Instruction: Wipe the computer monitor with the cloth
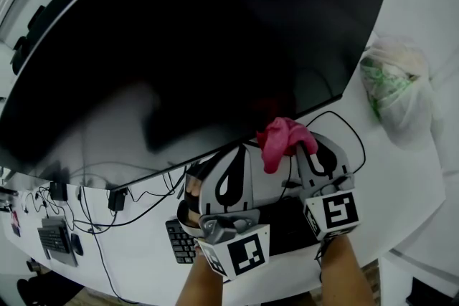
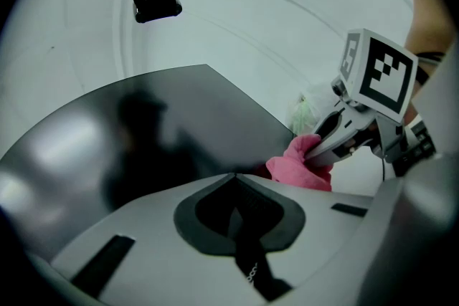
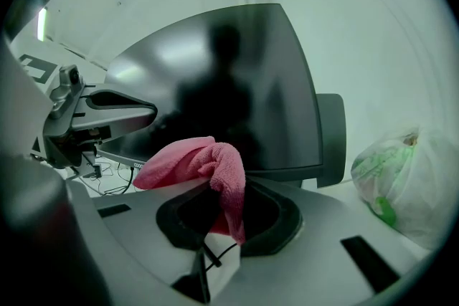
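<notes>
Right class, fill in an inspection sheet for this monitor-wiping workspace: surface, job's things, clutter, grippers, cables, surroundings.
Surface: white desk, with the monitor standing over it.
Job's things: monitor, screen dark; pink cloth bunched at its lower edge, contact cannot be told.
Clutter: plastic bag right of the monitor; keyboard below the claws.
Grippers: right claw shut on the cloth; left claw shut, nothing in it.
Cables: black cables trailing on the desk under the monitor's left part.
Surroundings: plain white wall behind the monitor.
</notes>
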`<state>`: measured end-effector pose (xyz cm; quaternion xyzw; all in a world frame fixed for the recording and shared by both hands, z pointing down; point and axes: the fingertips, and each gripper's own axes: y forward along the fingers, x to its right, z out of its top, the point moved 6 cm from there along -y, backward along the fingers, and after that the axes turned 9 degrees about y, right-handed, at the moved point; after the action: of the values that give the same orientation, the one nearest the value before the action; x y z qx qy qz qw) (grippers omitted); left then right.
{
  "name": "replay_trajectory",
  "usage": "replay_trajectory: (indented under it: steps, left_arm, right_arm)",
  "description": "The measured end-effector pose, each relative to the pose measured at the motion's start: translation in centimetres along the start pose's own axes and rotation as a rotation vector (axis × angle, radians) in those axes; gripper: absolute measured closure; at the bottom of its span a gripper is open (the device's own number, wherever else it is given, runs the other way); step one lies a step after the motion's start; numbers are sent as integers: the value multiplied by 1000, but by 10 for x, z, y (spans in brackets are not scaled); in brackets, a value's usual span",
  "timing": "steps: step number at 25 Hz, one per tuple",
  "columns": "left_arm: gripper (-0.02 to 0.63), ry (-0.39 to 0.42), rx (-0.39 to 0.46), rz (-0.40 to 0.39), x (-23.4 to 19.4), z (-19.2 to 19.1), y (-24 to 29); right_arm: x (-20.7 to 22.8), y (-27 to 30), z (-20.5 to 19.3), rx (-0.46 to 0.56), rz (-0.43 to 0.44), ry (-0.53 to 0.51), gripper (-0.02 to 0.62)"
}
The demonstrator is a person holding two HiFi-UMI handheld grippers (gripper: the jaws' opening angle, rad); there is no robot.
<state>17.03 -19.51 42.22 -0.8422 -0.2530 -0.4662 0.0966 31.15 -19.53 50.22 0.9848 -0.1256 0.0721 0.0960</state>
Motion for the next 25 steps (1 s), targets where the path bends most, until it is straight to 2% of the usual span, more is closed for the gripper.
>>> replay_trajectory:
  steps: [25]
  left_arm:
    - [598,10,-116,75,-58,-81,-88]
  right_arm:
    - [-121,28,-9,-20,119,-37,528]
